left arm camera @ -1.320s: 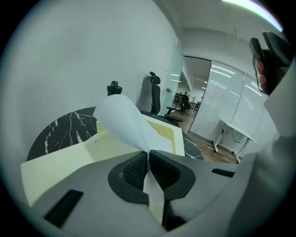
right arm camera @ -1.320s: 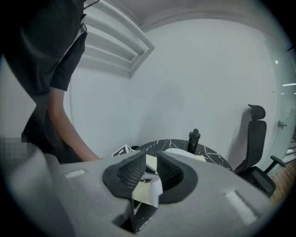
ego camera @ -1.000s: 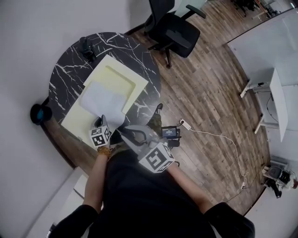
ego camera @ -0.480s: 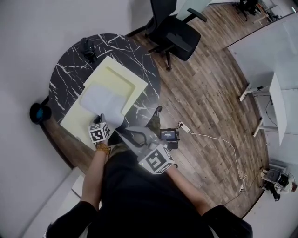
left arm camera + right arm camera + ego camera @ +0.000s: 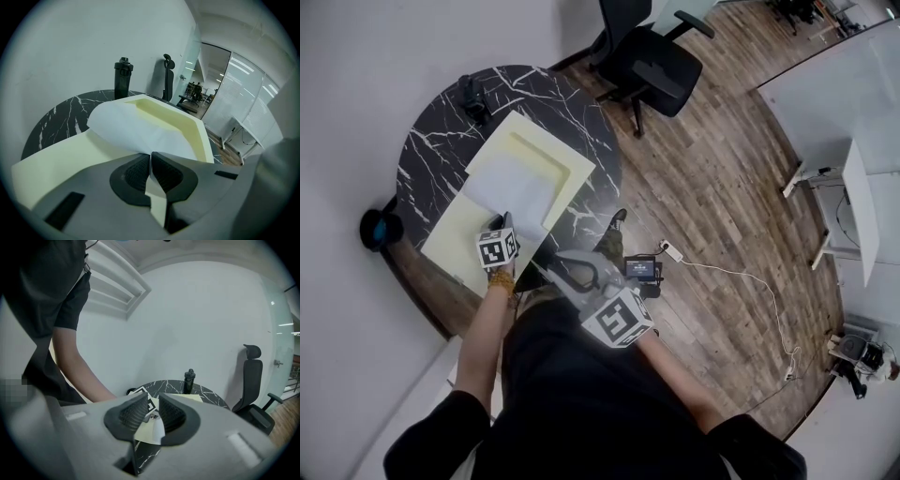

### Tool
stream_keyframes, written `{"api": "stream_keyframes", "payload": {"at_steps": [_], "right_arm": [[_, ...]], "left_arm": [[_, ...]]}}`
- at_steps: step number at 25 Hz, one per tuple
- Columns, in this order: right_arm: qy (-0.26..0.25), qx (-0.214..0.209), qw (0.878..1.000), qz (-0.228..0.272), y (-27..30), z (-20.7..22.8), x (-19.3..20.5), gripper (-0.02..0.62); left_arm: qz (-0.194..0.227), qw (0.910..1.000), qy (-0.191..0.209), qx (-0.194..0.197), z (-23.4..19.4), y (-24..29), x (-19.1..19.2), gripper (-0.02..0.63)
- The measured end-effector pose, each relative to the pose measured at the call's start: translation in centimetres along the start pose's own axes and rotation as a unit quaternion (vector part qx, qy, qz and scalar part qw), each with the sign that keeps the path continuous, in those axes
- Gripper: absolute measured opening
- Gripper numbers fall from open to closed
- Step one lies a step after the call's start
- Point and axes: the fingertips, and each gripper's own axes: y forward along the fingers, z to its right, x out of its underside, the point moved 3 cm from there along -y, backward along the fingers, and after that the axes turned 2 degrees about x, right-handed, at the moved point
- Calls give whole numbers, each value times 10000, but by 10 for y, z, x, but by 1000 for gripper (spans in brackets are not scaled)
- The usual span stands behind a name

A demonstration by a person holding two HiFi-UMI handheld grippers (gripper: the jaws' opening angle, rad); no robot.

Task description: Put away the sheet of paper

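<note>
L gripper [image 5: 151,161] clenched on near edge of paper sheet [image 5: 511,192], sheet over pale yellow tray [image 5: 539,150], upper left; R gripper [image 5: 151,411] released, empty, mid-frame

hidden: sheet of paper [image 5: 517,187] near edge under left gripper [image 5: 502,223]; cut off: chair [image 5: 652,66] back

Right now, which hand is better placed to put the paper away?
Left. The left gripper holds the sheet of paper over the yellow tray; the right gripper is open and empty, back by the body.
</note>
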Motion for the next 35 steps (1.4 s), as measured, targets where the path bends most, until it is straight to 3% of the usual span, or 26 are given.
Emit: {"api": "stream_keyframes", "payload": {"at_steps": [6,11,25,30,35], "right_arm": [[62,156,9998,-50,-3,13,3,67],[133,291,9995,-39,-6,25,4,67],[321,614,9975,-99,-12,51,15,67],[328,651,9972,-138,-15,56,13,67],[326,607,9976,-107,-12,57,14,67]], "left_arm": [[-197,9996,77,171,9,20,-12,21],[-528,9975,384,284,20,26,-26,21],[-969,9918,455,696,35,65,-49,21],[-1092,9919,425,498,36,74,-49,49],[-859,9937,670,273,35,54,-46,91]]}}
